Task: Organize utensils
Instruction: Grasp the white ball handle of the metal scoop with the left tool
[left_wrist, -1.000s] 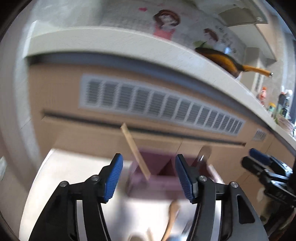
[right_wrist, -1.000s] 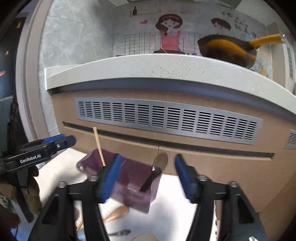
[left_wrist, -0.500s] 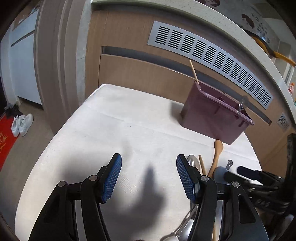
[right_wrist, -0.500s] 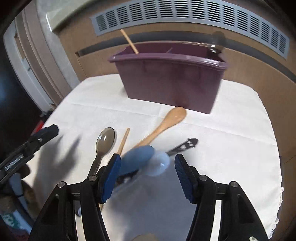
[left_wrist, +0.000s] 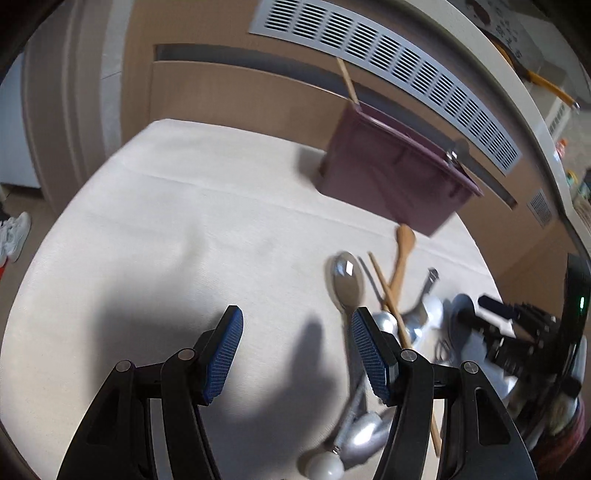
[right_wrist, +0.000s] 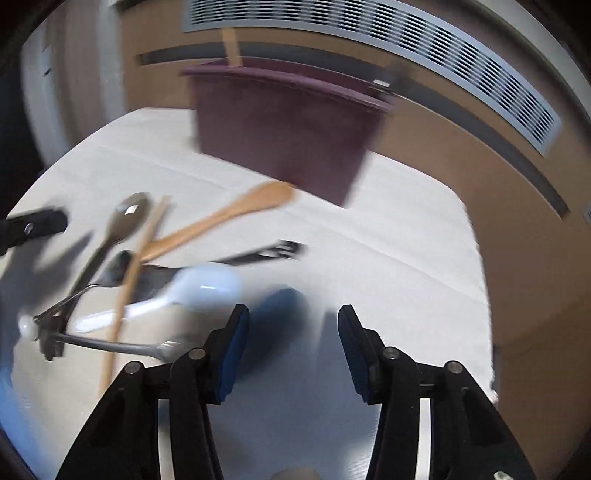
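Observation:
A purple utensil bin (left_wrist: 395, 173) (right_wrist: 288, 129) stands at the far side of the white table, with a wooden stick and a dark utensil standing in it. Loose utensils lie in front of it: a wooden spoon (left_wrist: 402, 254) (right_wrist: 229, 218), a metal spoon (left_wrist: 347, 280) (right_wrist: 122, 221), a chopstick (right_wrist: 129, 284), a white ladle (right_wrist: 199, 288) and a black tool (right_wrist: 269, 253). My left gripper (left_wrist: 297, 354) is open and empty, left of the pile. My right gripper (right_wrist: 291, 347) is open and empty, low over the cloth right of the pile.
The table carries a white cloth (left_wrist: 166, 229) and stands against a wooden cabinet front with a grey vent grille (left_wrist: 388, 59). The right gripper shows at the right edge of the left wrist view (left_wrist: 517, 332). Shoes (left_wrist: 11, 236) lie on the floor at left.
Both grippers have dropped lower and closer to the table. The right wrist view is blurred by motion, and the pile now lies to its left instead of between its fingers.

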